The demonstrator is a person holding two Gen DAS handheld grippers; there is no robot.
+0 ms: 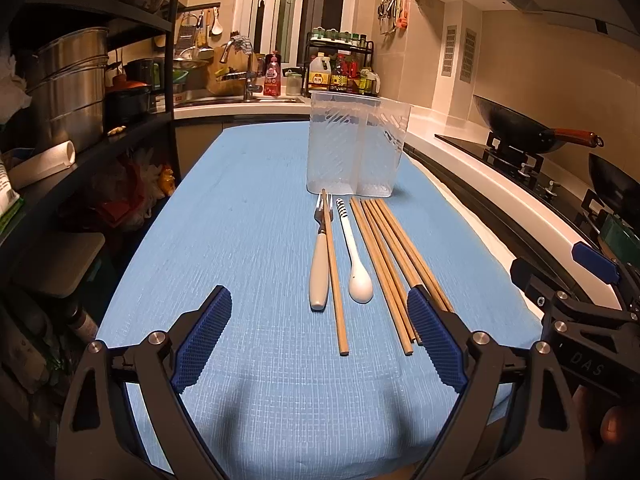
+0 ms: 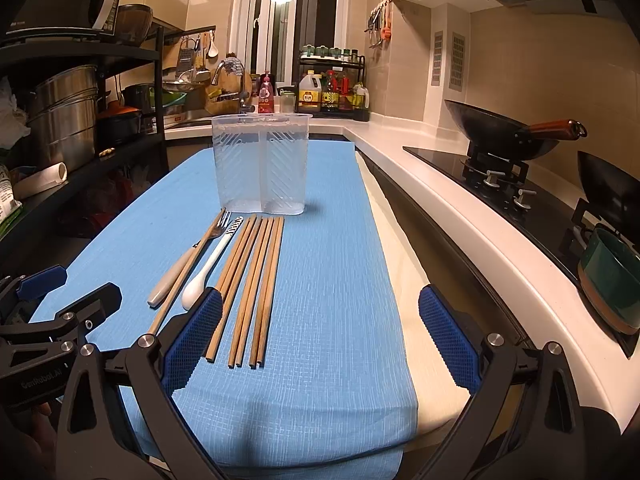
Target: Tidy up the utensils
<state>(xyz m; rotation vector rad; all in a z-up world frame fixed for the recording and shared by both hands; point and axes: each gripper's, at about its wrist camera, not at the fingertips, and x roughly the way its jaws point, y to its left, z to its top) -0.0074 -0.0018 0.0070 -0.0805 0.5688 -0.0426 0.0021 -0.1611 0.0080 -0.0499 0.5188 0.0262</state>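
left wrist view: both grippers, left (image 1: 320,338) and right (image 2: 320,330), hover wide open and empty before the wooden chopsticks (image 2: 256,284), white ceramic spoon (image 2: 208,268) and cream-handled metal fork (image 2: 188,264), laid parallel on the blue woven mat (image 2: 340,280) toward the clear two-compartment plastic holder (image 2: 262,164), presumably for sorting; one chopstick hides part of the fork.

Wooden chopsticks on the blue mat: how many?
7 wooden chopsticks: a lone chopstick against the white-handled fork; a row of six right of the white ceramic spoon. Overlap may hide another.
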